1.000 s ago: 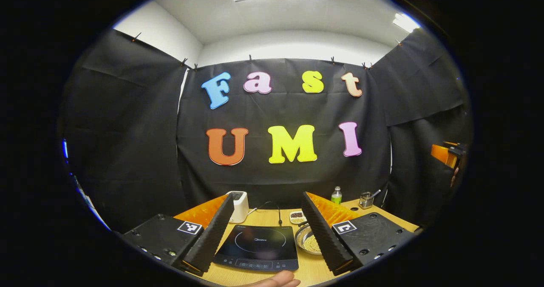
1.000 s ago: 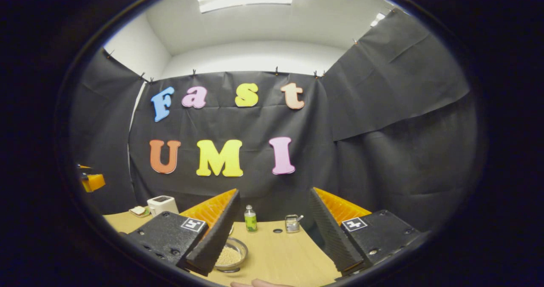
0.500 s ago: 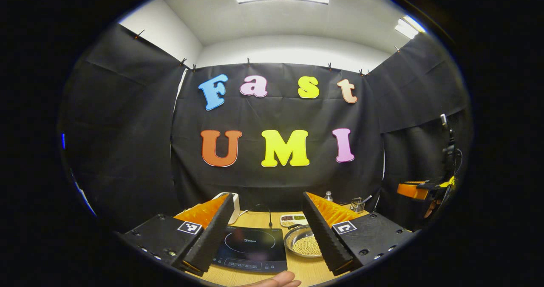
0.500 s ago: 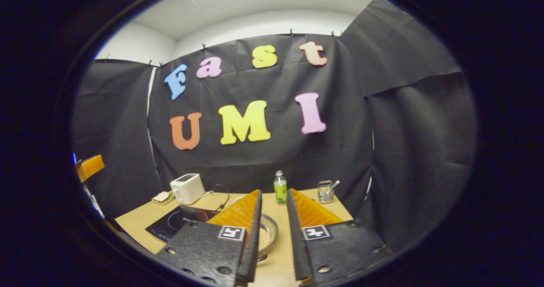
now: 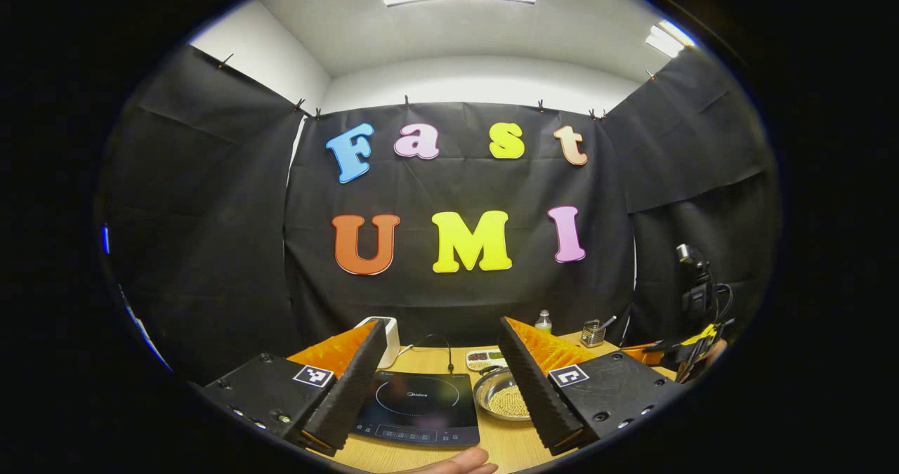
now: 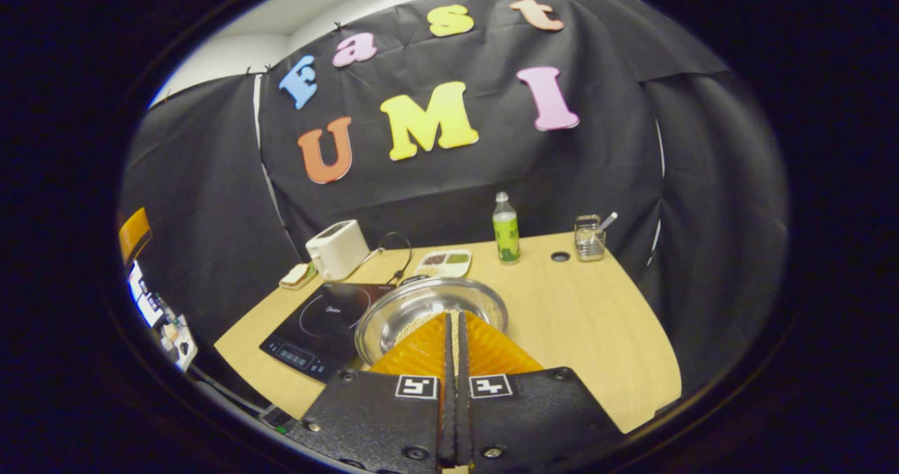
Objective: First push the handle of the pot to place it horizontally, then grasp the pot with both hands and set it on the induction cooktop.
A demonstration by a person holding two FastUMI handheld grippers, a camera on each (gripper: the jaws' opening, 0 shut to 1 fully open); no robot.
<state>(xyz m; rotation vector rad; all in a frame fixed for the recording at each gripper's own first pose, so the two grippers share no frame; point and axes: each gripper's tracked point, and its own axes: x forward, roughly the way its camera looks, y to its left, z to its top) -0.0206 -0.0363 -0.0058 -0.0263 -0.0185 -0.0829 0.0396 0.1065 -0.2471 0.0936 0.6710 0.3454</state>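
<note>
The shiny steel pot point(image 6: 421, 309) holds pale grains beside the black cooktop point(image 6: 319, 323). Left fingers point(image 5: 348, 386) spread wide; right fingers point(image 6: 455, 361) pressed together, empty.

We count on worktop point(image 6: 597, 333): one pot point(image 6: 421, 307), one cooktop point(image 6: 319, 323), one toaster point(image 6: 337, 249), one bottle point(image 6: 505, 229), one divided snack tray point(image 6: 442, 263), one small plate point(image 6: 296, 275), one wire basket point(image 6: 589, 238). Two tools: left tool point(image 5: 442, 383), right tool point(image 6: 454, 333).

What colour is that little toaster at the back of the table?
White; the toaster shows best in the right gripper view.
</note>
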